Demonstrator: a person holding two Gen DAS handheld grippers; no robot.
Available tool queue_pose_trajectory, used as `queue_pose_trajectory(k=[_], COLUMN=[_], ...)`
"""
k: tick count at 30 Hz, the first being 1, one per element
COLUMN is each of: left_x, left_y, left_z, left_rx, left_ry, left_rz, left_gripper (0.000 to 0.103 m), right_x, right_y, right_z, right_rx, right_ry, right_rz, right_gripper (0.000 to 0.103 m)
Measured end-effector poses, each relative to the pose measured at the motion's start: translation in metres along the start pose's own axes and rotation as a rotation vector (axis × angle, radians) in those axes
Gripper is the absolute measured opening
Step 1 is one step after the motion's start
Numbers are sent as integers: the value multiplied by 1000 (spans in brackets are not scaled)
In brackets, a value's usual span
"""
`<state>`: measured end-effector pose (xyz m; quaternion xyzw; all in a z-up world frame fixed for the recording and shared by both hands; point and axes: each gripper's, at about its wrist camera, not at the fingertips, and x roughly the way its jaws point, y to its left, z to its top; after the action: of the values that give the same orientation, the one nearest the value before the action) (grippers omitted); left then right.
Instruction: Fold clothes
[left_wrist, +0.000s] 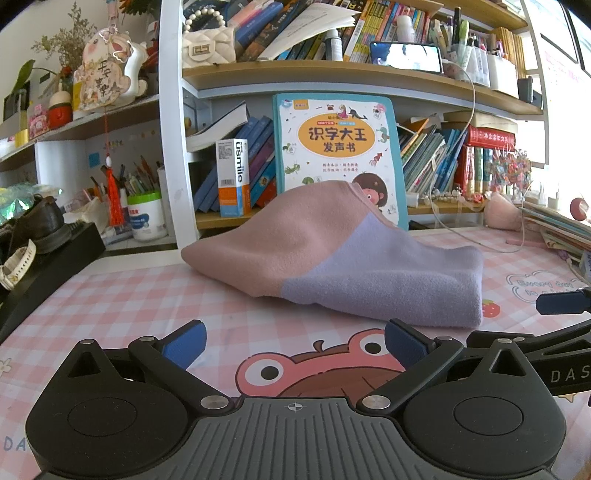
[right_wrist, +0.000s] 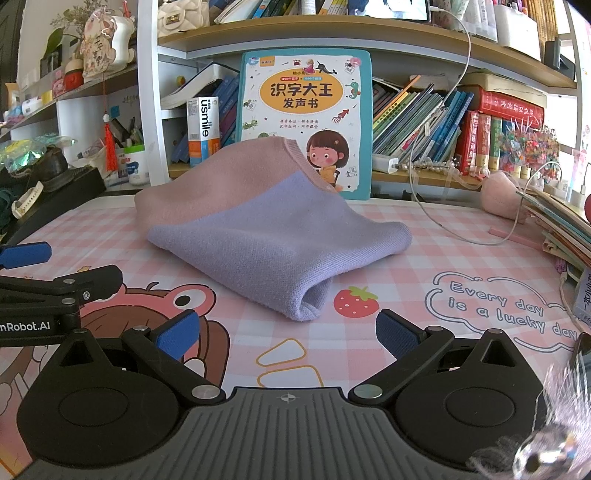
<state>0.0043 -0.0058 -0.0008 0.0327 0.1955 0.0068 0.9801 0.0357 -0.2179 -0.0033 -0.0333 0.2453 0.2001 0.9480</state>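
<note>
While both tools (left_wrist: 293, 345) (right_wrist: 286, 332) spread and empty, folded sweater (right_wrist: 258, 225) just before big picture book (right_wrist: 304, 110), white cable (right_wrist: 443, 221) alongside.

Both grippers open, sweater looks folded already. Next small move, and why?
Probably a finishing press: ease the right hand-held gripper forward to flatten the pink and lilac sweater. Its far, pink end humps up against the children's book, though the near lilac corner lies on the mat. Both grippers hold nothing.

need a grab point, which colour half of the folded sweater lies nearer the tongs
The lilac half of the folded knit sweater; the pink half lies behind it, toward the bookshelf.
</note>
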Motion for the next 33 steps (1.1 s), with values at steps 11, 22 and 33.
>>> queue_pose_trajectory(k=[11, 22, 33], left_x=[0, 5, 6], left_y=[0, 3, 1], left_z=[0, 1, 1], left_rx=[-1, -19, -12], left_ry=[2, 26, 34], left_rz=[-1, -21, -14], left_gripper=[103, 103, 103], right_x=[0, 1, 2], right_y=[0, -3, -27], right_z=[0, -1, -1], right_rx=[0, 16, 145], right_ry=[1, 8, 6], right_rz=[0, 23, 137], right_gripper=[102, 102, 102])
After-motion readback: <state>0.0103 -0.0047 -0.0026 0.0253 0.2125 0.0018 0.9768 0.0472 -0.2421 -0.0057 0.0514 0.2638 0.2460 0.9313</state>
